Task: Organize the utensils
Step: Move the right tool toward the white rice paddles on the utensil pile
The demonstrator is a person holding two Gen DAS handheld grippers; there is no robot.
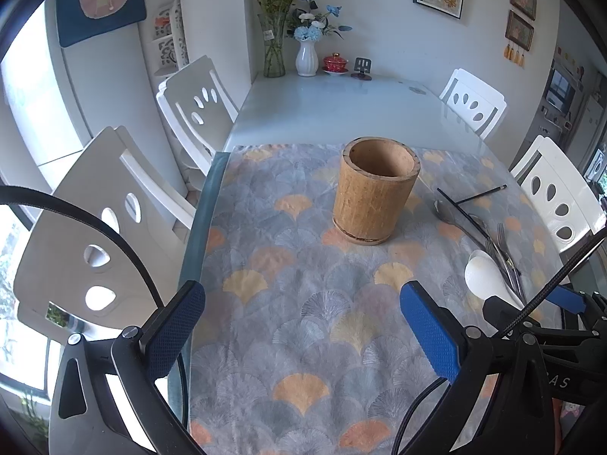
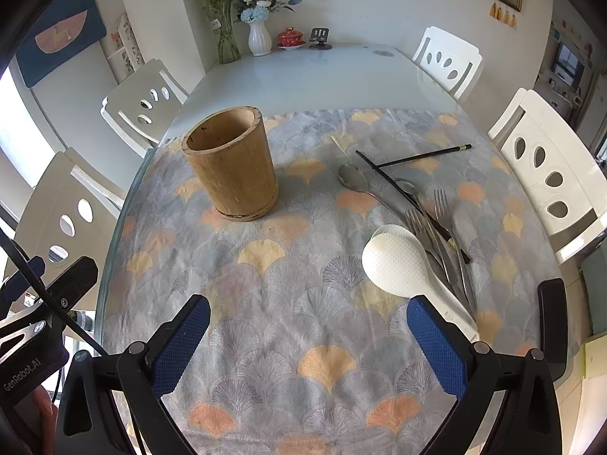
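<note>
Blue-padded right tongs (image 2: 309, 345) fill the bottom of the right wrist view, spread wide with nothing between the pads; the left tongs (image 1: 301, 335) hang the same way, open and empty, at the bottom of the left wrist view. Just above the right tongs' right pad lies the white rice paddle (image 2: 398, 263), its bowl at centre right of the frame and its handle running toward the lower right. It looks like light, stiff plastic with a dimpled face, so the flat handle seems the better hold. Beside and partly under it sits a tangle of forks (image 2: 428, 227), a large metal spoon (image 2: 354, 180) and two black chopsticks (image 2: 421, 157) that cross at the upper right. Those are probably thin, hard and slippery, lying flat on the patterned cloth (image 2: 265, 303), so pinching one by its mid-handle may drag its neighbours. The wooden holder (image 2: 231, 168) stands upright at upper left of centre, well apart from the pile, empty as far as can be seen. Vases and white chairs ring the desk (image 2: 303, 76), clear of any path.
</note>
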